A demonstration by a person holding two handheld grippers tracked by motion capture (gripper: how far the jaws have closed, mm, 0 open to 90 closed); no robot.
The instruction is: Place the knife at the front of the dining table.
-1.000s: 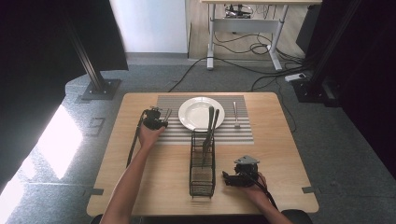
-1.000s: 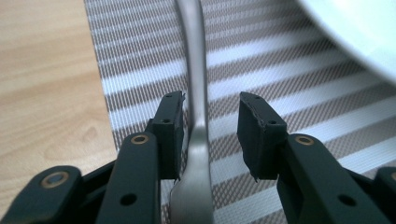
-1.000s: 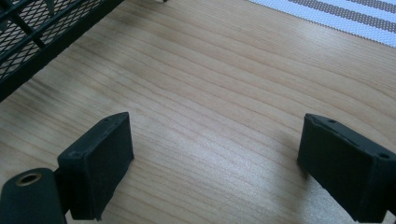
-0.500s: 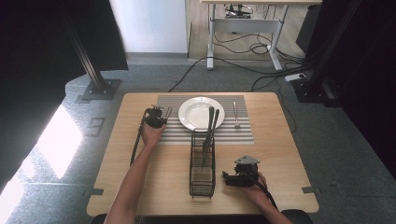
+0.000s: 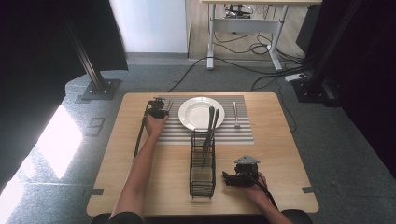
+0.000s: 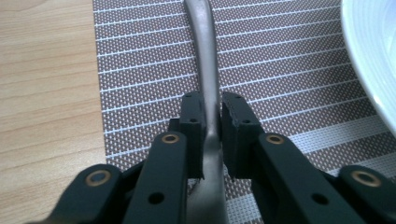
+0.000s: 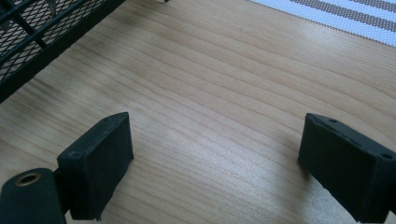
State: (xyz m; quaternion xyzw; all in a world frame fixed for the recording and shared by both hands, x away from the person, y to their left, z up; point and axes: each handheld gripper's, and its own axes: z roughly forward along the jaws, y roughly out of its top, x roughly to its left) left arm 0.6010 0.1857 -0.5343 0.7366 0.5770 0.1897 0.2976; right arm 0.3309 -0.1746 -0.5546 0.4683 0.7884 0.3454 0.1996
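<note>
High view: the wooden desk [image 5: 116, 163] carries a striped placemat [image 5: 243, 133] along its far edge, with a white plate [image 5: 196, 116] in the mat's middle. A black wire basket [image 5: 202, 175] stands at the desk's centre, reaching toward the near edge, and two dark utensil handles [image 5: 211, 122] lean out of its far end over the plate's rim. A small piece of cutlery [image 5: 236, 114] lies on the mat toward the right edge, too small to tell which kind.

The left gripper [image 5: 158, 111] sits at the mat's left end, just beside the plate. In the left gripper view its jaws are pressed together on a metal utensil handle [image 6: 205, 70], pinching it from both sides; the handle runs away over the mat [image 6: 289, 60] and is cut off at the top, so its working end is hidden. The plate's rim [image 6: 373, 60] curves in at the right, near the jaws, while bare wood [image 6: 46, 93] lies open on the other side.

The right gripper [image 5: 232, 178] rests near the desk's near edge, just beside the basket's right side. In the right gripper view its jaws are spread wide with nothing between them over bare wood [image 7: 215, 121]; the basket's mesh [image 7: 42, 28] crosses one upper corner and the mat's edge [image 7: 345, 14] the other.
</note>
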